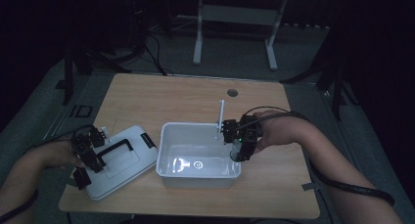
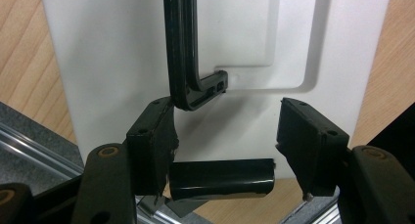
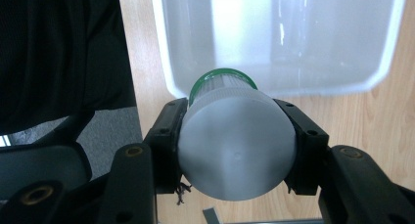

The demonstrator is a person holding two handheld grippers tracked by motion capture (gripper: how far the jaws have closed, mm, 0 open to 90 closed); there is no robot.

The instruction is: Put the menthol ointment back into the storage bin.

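Note:
A white lid (image 1: pixel 122 160) with a black handle (image 1: pixel 117 148) lies on the table at the left. My left gripper (image 1: pixel 95 163) is over its near end. In the left gripper view its jaws (image 2: pixel 225 104) hold the lid's black end clip (image 2: pixel 220 182) between them, and the handle's corner (image 2: pixel 195 94) is by the left jaw. My right gripper (image 1: pixel 240 145) is shut on a white bottle (image 3: pixel 237 150) with a green cap (image 3: pixel 222 82). It holds the bottle (image 1: pixel 236 151) on its side over the right rim of the open white bin (image 1: pixel 195 126), cap toward the bin (image 3: pixel 293 48).
The wooden table (image 1: pixel 274 185) has a round hole (image 1: pixel 232 93) near its far edge. A thin white rod (image 1: pixel 220 116) stands up at the bin's far right corner. The lid's near corner overhangs the table's front left edge. A desk frame (image 1: pixel 235 18) stands on the dark floor behind.

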